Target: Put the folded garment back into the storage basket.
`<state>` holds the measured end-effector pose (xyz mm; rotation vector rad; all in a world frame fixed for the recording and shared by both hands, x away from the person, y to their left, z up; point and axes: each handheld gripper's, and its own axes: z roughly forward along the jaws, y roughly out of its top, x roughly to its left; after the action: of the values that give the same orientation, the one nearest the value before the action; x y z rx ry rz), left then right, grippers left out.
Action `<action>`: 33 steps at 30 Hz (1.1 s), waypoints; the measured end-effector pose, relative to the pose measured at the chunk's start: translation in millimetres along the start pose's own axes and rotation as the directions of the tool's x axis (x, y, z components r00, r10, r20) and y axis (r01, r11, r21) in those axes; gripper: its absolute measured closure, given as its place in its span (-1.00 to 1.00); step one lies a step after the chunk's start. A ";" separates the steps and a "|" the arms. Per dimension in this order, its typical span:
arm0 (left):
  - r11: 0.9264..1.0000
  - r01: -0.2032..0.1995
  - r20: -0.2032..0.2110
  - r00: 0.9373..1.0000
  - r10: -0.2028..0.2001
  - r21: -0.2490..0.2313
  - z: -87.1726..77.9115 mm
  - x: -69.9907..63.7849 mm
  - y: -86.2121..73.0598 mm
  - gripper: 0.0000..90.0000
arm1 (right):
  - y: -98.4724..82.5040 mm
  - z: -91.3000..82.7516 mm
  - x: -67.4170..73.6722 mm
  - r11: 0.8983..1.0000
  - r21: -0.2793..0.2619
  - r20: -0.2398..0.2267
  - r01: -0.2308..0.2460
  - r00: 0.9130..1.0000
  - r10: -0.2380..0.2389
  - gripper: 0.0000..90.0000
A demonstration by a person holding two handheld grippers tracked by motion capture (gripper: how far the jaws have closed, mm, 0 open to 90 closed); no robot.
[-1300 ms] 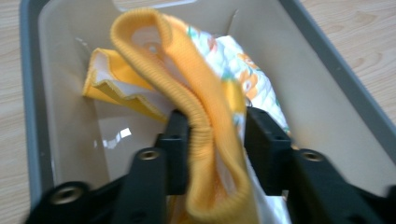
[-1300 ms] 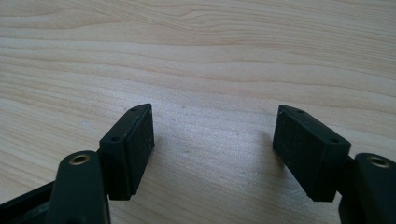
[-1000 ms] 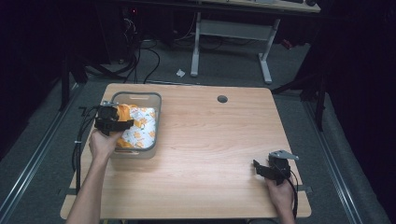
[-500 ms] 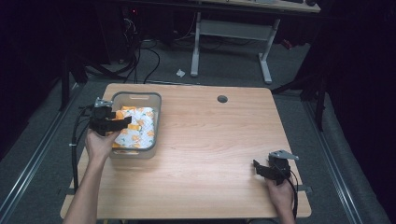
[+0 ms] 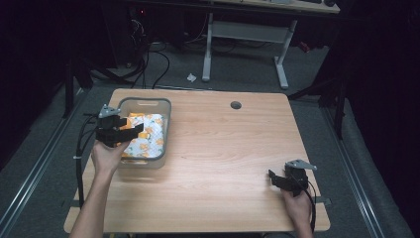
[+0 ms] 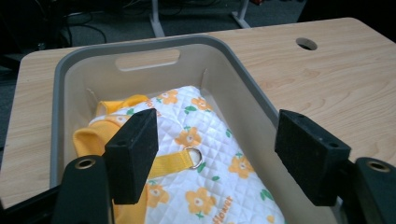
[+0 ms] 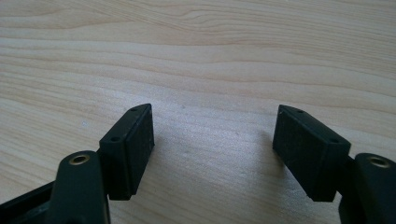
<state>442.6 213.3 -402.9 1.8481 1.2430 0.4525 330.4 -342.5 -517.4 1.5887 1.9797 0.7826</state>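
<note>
My left tool spread above cloth in bin, bench's left edge | right tool spread, empty, near-right corner

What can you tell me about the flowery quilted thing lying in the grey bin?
The quilted garment is white padded fabric stitched in small diamonds and printed with orange flowers and green leaves. It has yellow trim and a yellow strap carrying a metal ring. It lies folded and bunched inside the grey bin at the table's left, filling most of the bottom and resting against the walls. The left gripper hangs above it with jaws open, not touching it.
</note>
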 end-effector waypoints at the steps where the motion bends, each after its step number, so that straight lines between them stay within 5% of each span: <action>1: 1.000 0.002 0.007 1.000 -0.002 0.002 -0.6 -1.6 -0.1 -0.32 | 0.0 0.0 0.0 1.000 0.000 0.000 0.000 1.000 0.000 -0.34; 33: 0.998 -0.054 0.107 0.993 0.057 -0.027 -13.3 -47.1 -14.9 -0.28 | -0.1 -0.3 0.1 1.000 0.002 0.001 0.000 1.000 0.000 -0.34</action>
<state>404.1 179.9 -399.9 1.8653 1.1122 0.3913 330.1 -342.5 -517.3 1.5902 1.9796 0.7801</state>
